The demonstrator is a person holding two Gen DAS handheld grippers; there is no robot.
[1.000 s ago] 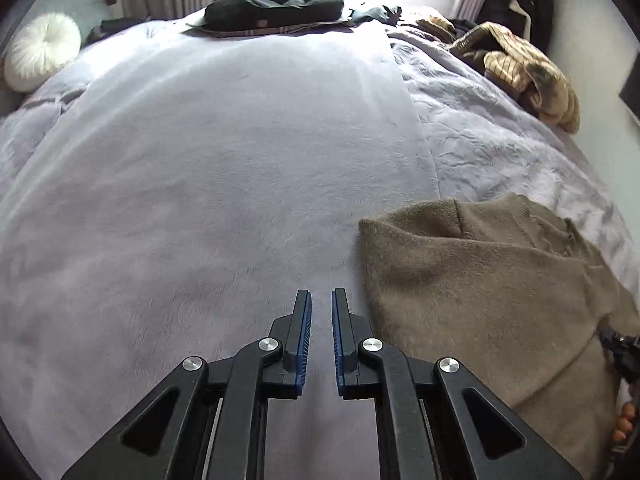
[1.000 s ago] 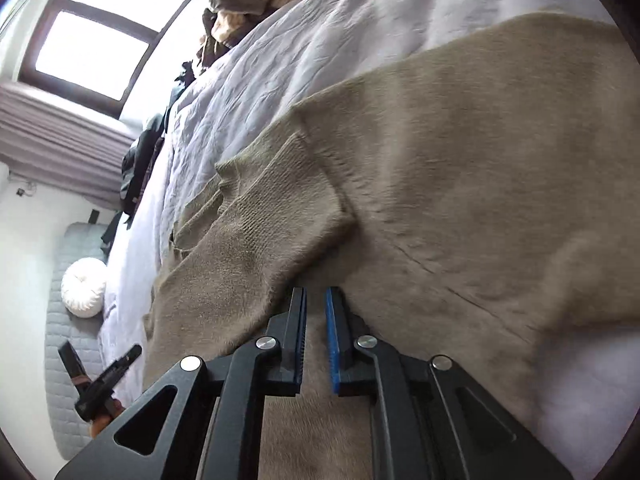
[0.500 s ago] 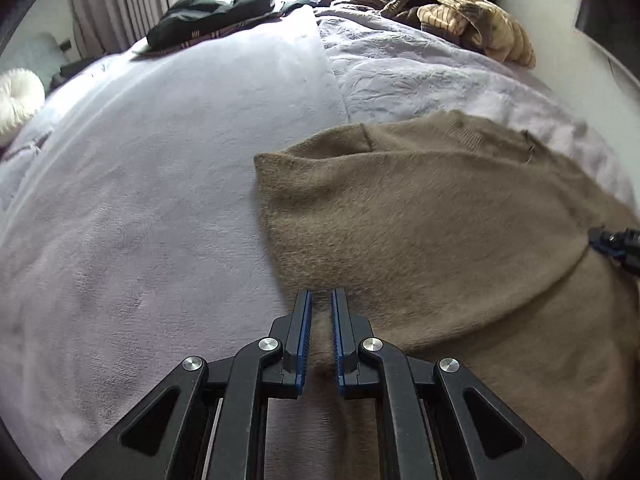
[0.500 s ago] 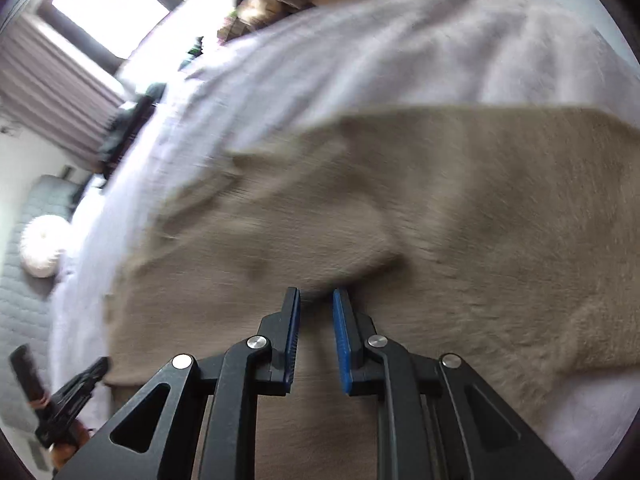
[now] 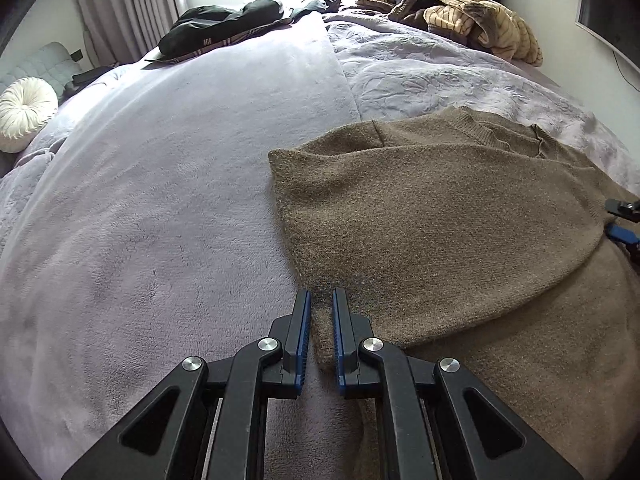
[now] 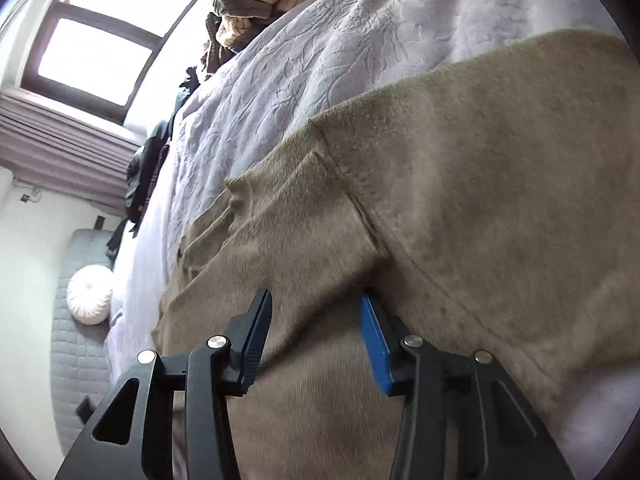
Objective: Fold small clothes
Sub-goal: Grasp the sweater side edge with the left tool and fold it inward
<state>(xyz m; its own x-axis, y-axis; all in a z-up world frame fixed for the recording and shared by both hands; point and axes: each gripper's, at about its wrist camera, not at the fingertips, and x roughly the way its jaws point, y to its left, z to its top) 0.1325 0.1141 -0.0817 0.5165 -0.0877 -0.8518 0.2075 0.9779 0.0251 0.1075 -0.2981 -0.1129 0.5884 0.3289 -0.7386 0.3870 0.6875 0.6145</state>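
the brown sweater point(image 5: 460, 216) lies flat on the lilac bedspread point(image 5: 160, 200), filling the lower right of the left wrist view, with one part folded over the body. the left gripper point(image 5: 319, 300) sits at bottom centre, its blue-padded fingers nearly pressed together, a narrow gap left; the sweater's left edge lies in that gap, but whether it is pinched cannot be told. only this view shows the dark garment point(image 5: 220, 26) at the top and the right gripper's tip at the far right edge. the right wrist view gives a tilted close look at the sweater point(image 6: 460, 200): the right gripper point(image 6: 316, 300) is spread wide over the fold. the striped yellow clothes point(image 5: 472, 16) and white round cushion point(image 6: 89, 290) appear in both.
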